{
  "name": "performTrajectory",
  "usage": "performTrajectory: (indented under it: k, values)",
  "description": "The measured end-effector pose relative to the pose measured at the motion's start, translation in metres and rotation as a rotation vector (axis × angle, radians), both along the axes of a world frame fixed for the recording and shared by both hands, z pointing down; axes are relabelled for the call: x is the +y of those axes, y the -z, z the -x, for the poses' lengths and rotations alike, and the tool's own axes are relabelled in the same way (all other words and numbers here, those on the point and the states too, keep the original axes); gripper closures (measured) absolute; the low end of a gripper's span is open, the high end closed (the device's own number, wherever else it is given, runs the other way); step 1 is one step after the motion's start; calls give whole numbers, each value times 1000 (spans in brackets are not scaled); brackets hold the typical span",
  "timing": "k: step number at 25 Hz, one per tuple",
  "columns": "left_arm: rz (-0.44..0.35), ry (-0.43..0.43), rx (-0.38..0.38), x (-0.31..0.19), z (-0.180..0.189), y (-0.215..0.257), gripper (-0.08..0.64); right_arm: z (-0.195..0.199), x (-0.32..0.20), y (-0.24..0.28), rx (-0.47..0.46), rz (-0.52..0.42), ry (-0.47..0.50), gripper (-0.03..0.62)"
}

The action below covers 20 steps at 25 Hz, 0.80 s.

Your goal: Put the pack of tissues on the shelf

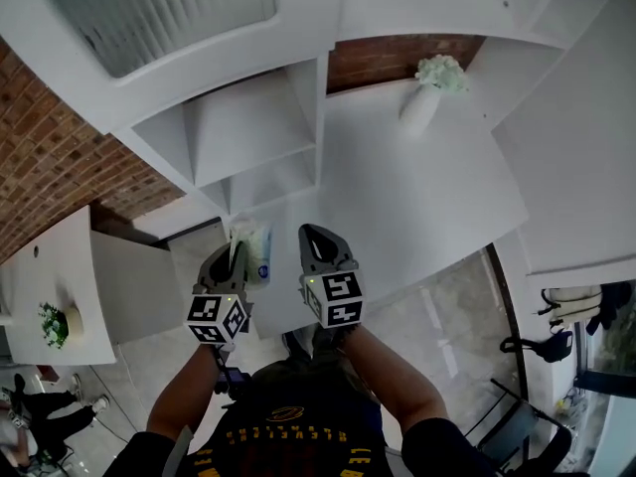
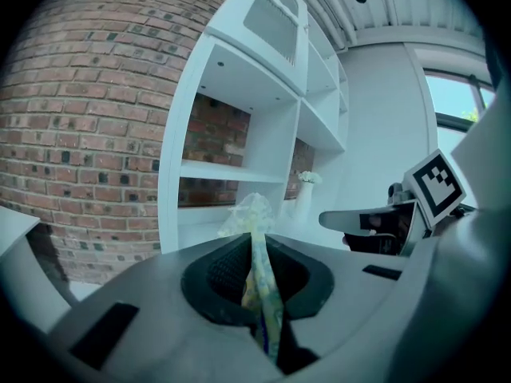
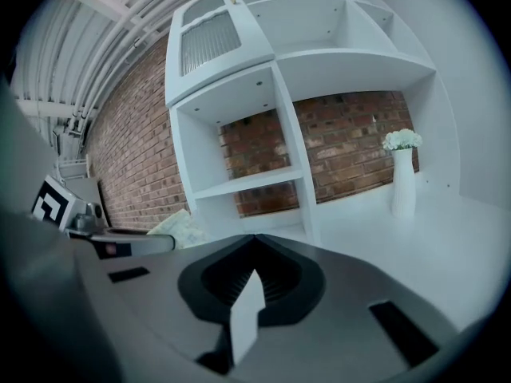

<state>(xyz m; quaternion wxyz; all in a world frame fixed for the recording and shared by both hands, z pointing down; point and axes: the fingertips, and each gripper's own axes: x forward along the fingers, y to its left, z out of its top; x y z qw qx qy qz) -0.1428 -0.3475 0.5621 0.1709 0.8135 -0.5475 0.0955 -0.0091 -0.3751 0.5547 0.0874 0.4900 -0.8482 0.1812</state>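
**Thin pinch on the wrapper is putting the tissue pack at risk**

The left gripper [image 1: 231,258] is pinching the soft, pale yellow-green plastic-wrapped pack of tissues [image 2: 249,214] by one thin crimped edge. Its jaws are pressing almost flat together on the film, not on the body of the pack. The pack is hanging in the air in front of the white open-fronted shelf unit [image 1: 253,137] and is not yet resting on any board.

The right gripper [image 1: 320,244] is hovering just beside it with its jaws pressed together. Only a narrow white sliver [image 3: 247,313] is showing in the seam between them, and I cannot tell what it is.

In my judgement, these things are threatening the placement:

- **Slipping:** the slick film is giving the pads little to bite on, so a quick swing towards the shelf could pull it free and drop the pack to the floor.
- **Catching:** the loose body of the pack is sticking out beyond the jaws, so it could snag on a board edge or the upright divider and twist out of the grip.
- **Bad release:** letting go before the pack is lying well onto a board could let it tip off the front.
- **Collision:** the right gripper is travelling close alongside and could bump the pack. The slim white vase of white flowers [image 1: 419,107] stands well apart and is less of a worry.
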Motion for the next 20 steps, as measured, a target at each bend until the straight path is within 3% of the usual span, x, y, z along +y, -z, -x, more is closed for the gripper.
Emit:
performTrajectory:
  k: [5, 13, 20]
  values:
    - [105, 34, 6, -24, 0, -37, 537, 9, -20, -19, 34, 19, 35, 594]
    - [60, 24, -100, -70, -7, -50, 537, 28, -47, -41, 57, 42, 79, 594]
    - [110, 15, -111, -102, -15, -71, 537, 33, -67, -54, 74, 69, 93, 594]
